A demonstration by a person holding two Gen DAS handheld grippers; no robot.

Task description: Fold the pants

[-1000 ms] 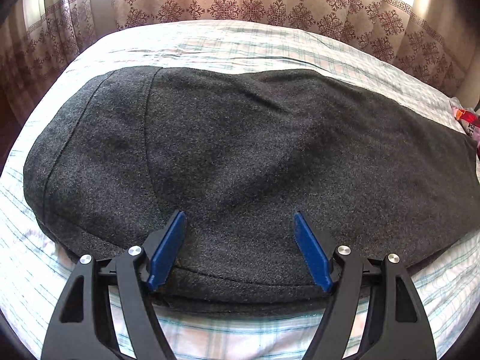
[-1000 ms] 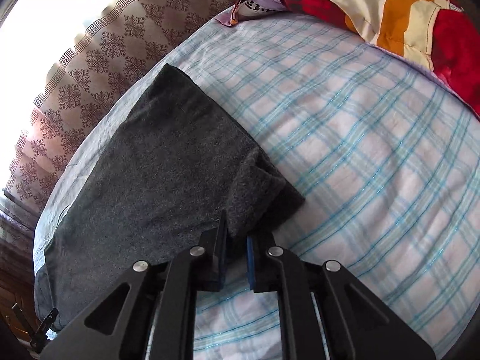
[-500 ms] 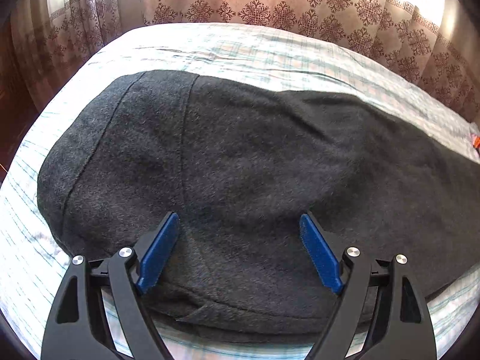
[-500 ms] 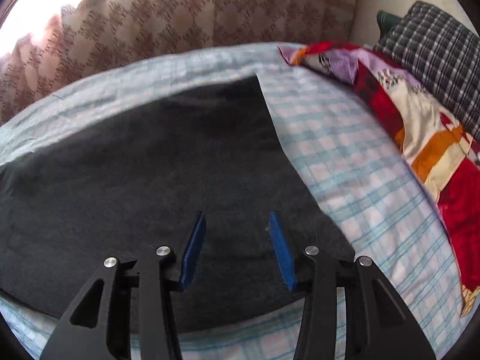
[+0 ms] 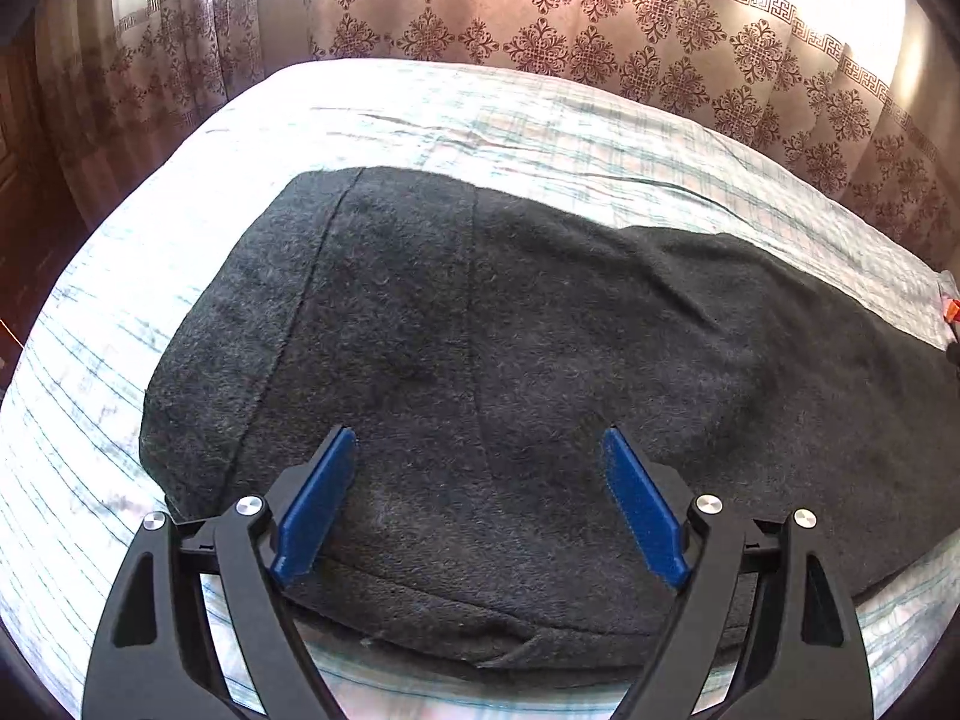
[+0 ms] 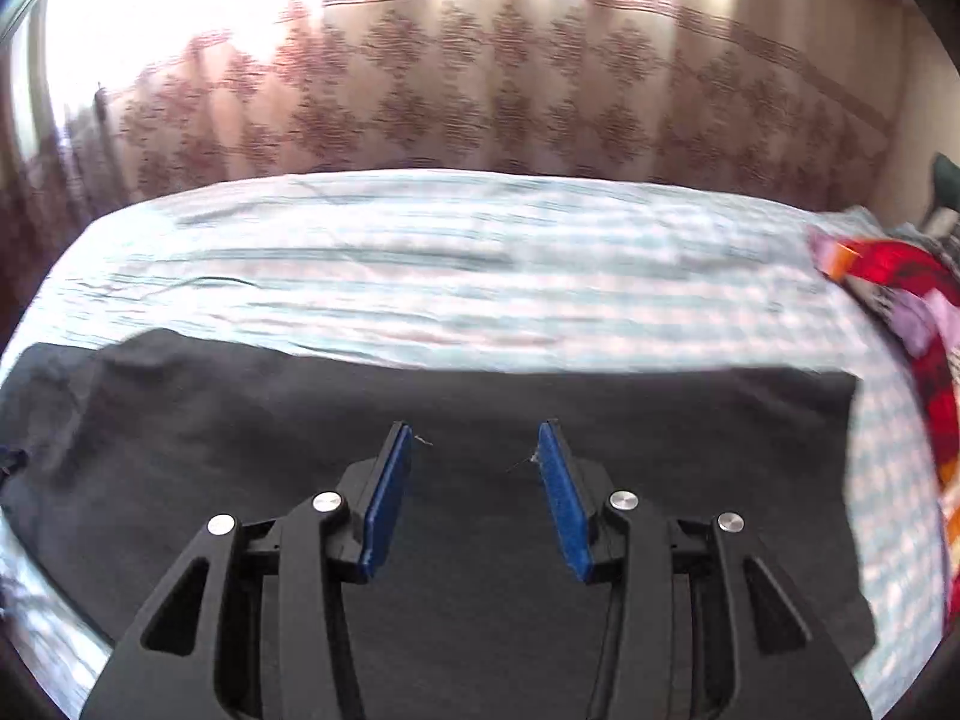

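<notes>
While dark grey pants point(image 5: 540, 372) lie flat along a checked bedsheet point(image 5: 420, 114), both grippers hover over them with nothing in hold. At the left, the left gripper point(image 5: 477, 504) has its blue pads point(image 5: 315, 510) spread wide above the waist end, where two layers of cloth meet at the near edge. Further right, the right gripper point(image 6: 474, 492) is also open, less widely, over the leg section of the pants point(image 6: 480, 600); its view is blurred. The hem end lies at the far right, near a red patterned quilt point(image 6: 906, 324). Patterned curtains point(image 5: 570, 30) hang beyond the bed. The pants appear already folded once lengthwise, leg on leg. A crosswise fold seems due next: each gripper would need to descend, pinch an edge through both layers, then carry one end over the other.
</notes>
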